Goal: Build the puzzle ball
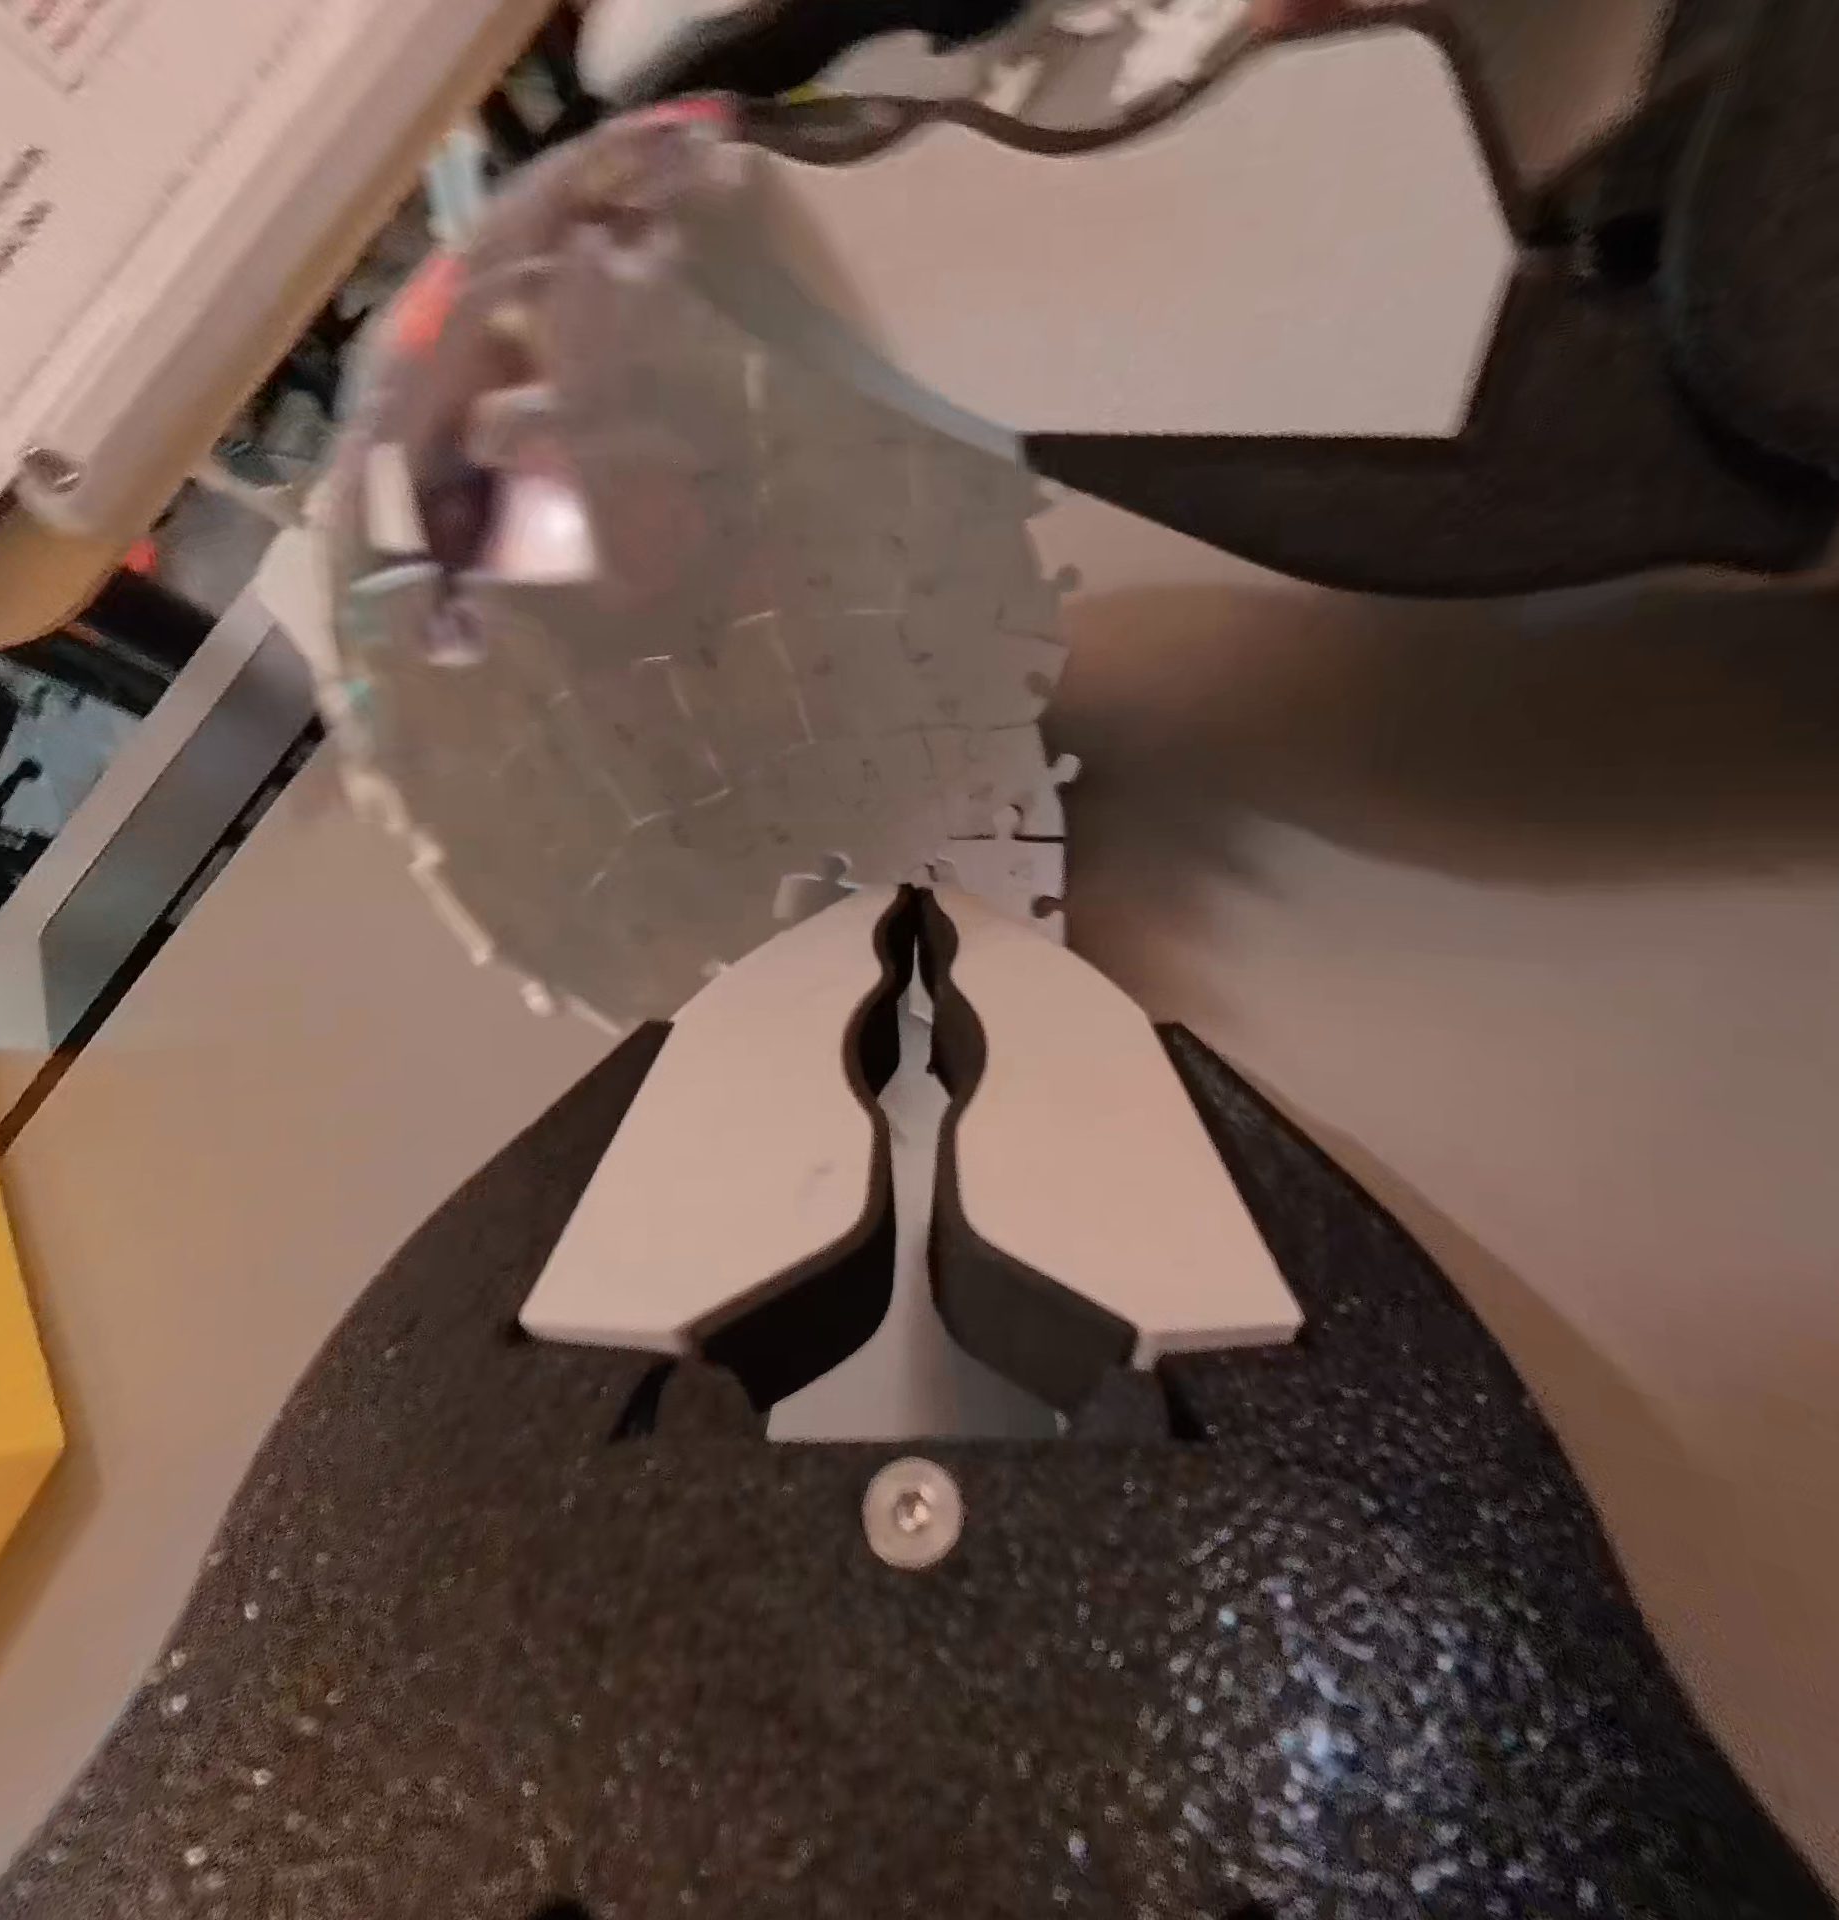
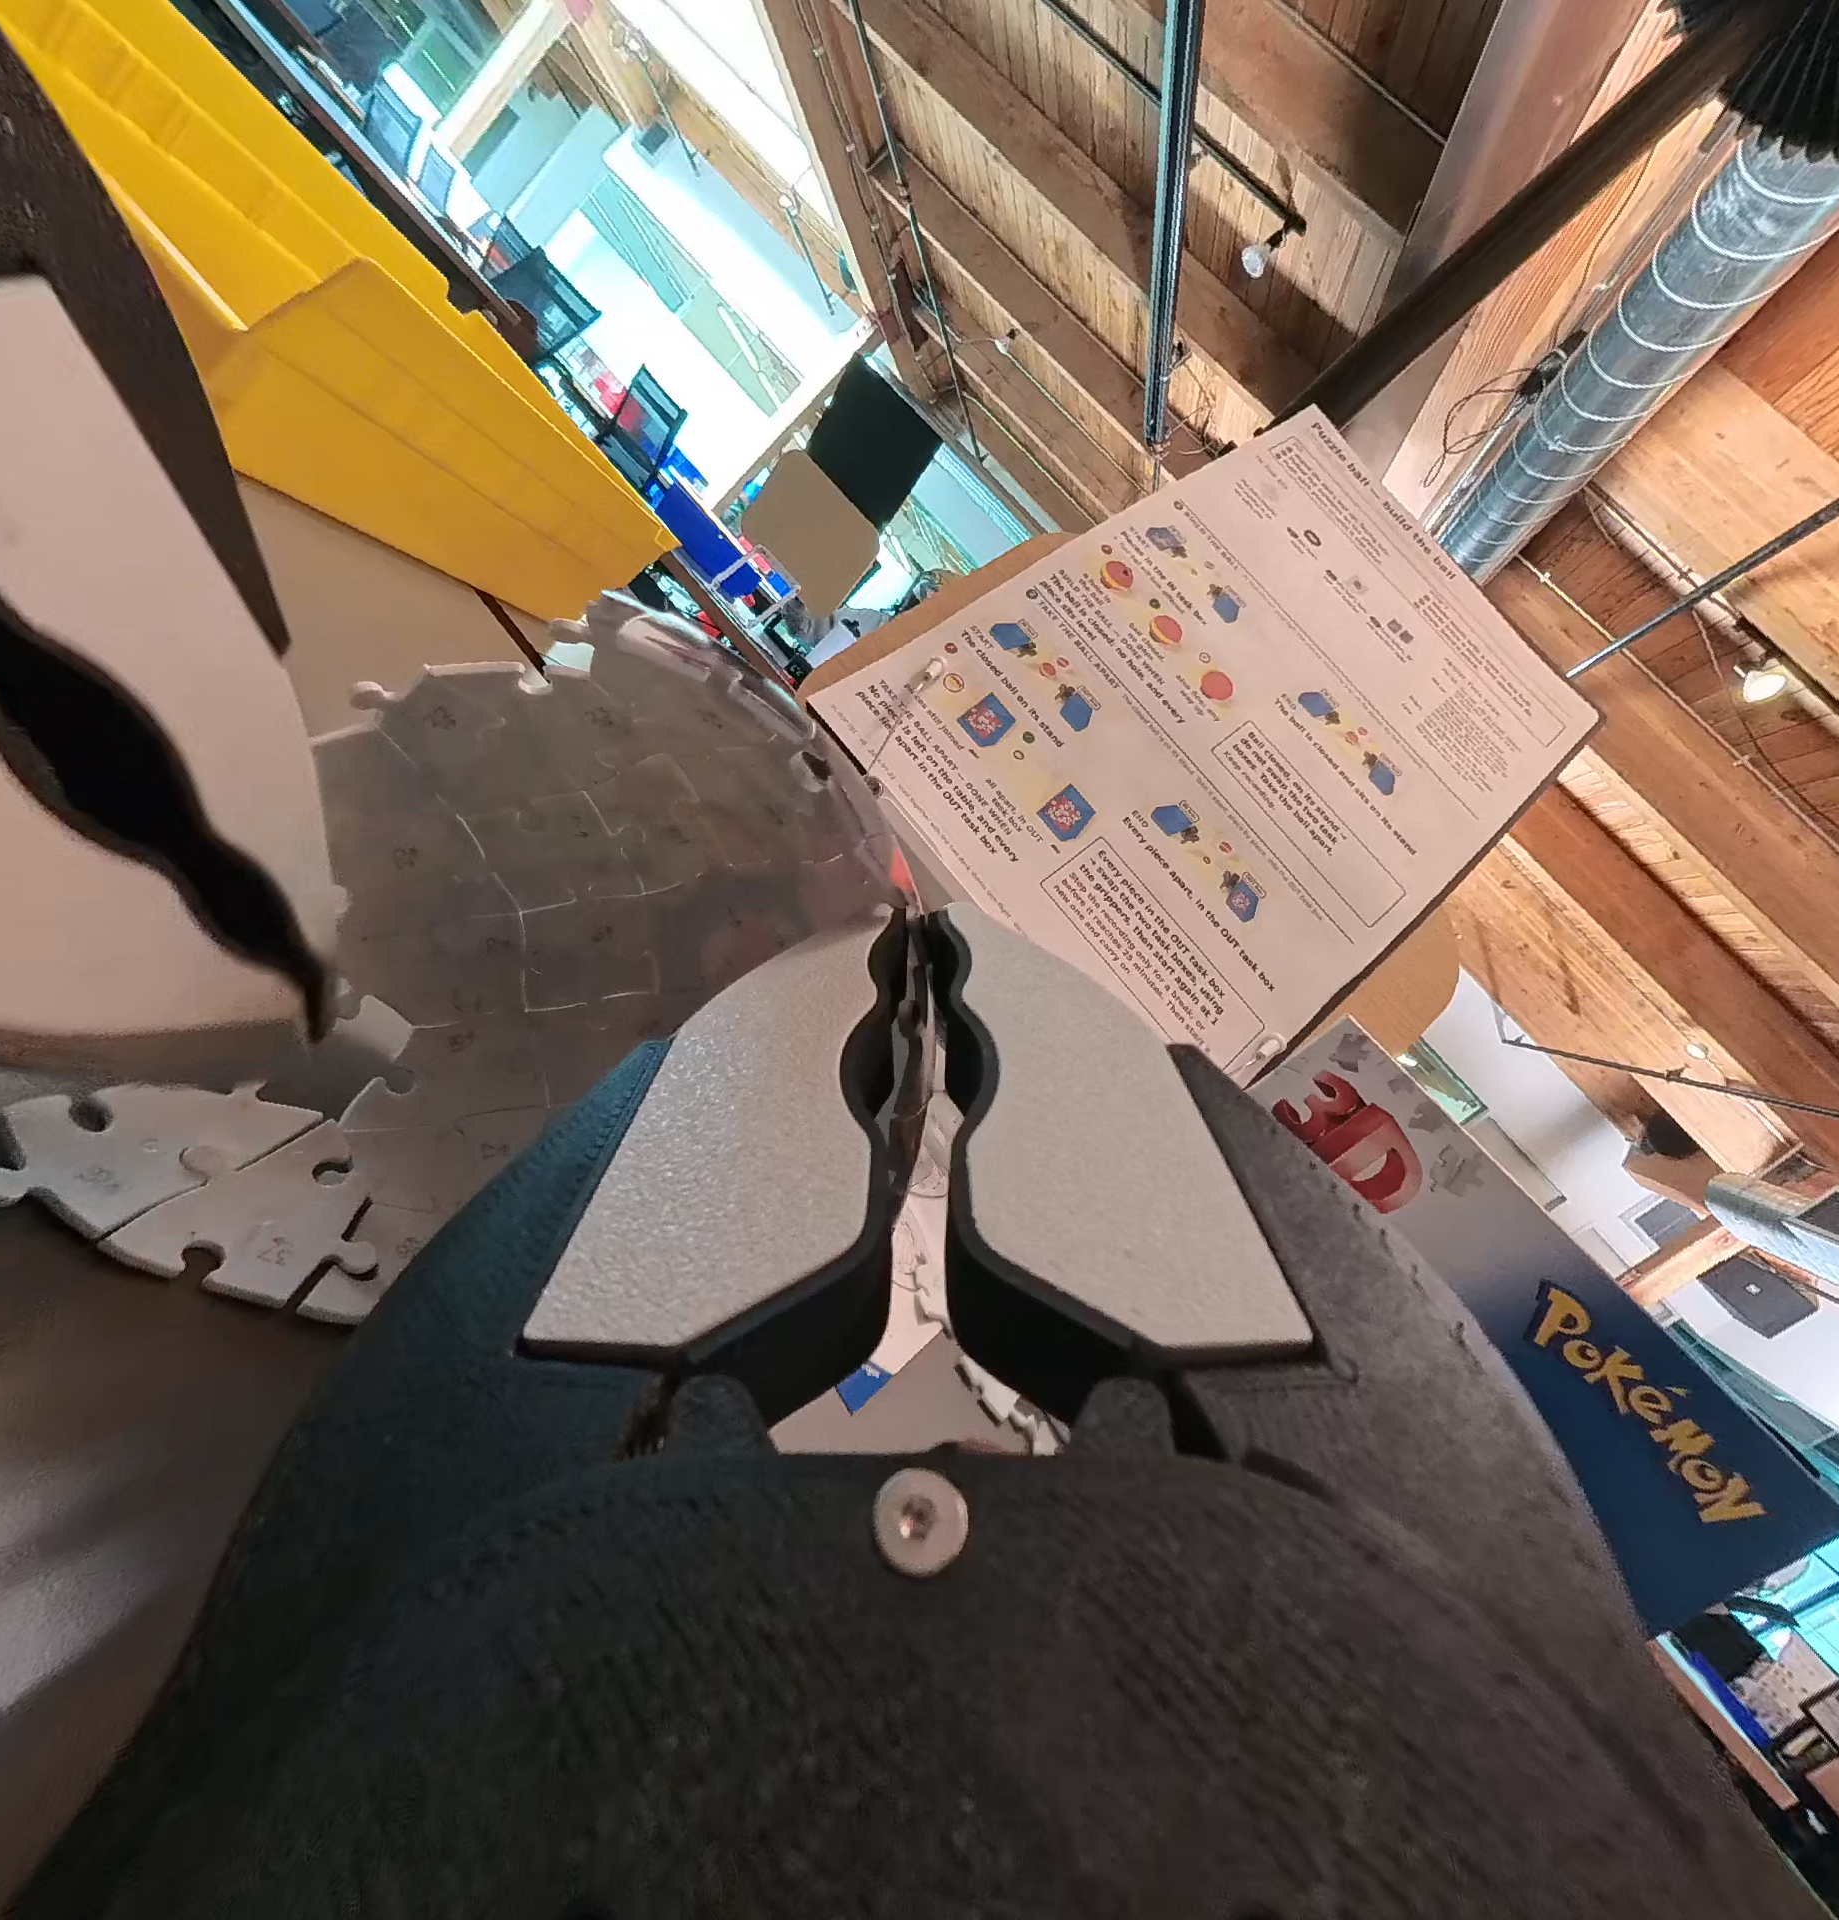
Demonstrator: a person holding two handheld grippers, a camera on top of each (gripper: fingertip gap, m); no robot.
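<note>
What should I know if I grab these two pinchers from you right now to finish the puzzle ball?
Left gripper: shut on the jagged bottom edge of the half-built shell, holding it up above the table.
Right gripper: shut on the shell's opposite edge; I cannot tell if it also pinches a loose piece.
Done: many curved grey pieces are joined into one bowl-shaped part.
Left: the edge still shows open tabs, so the ball isn't closed. Keep both grips tight; letting go would probably drop it.
</note>
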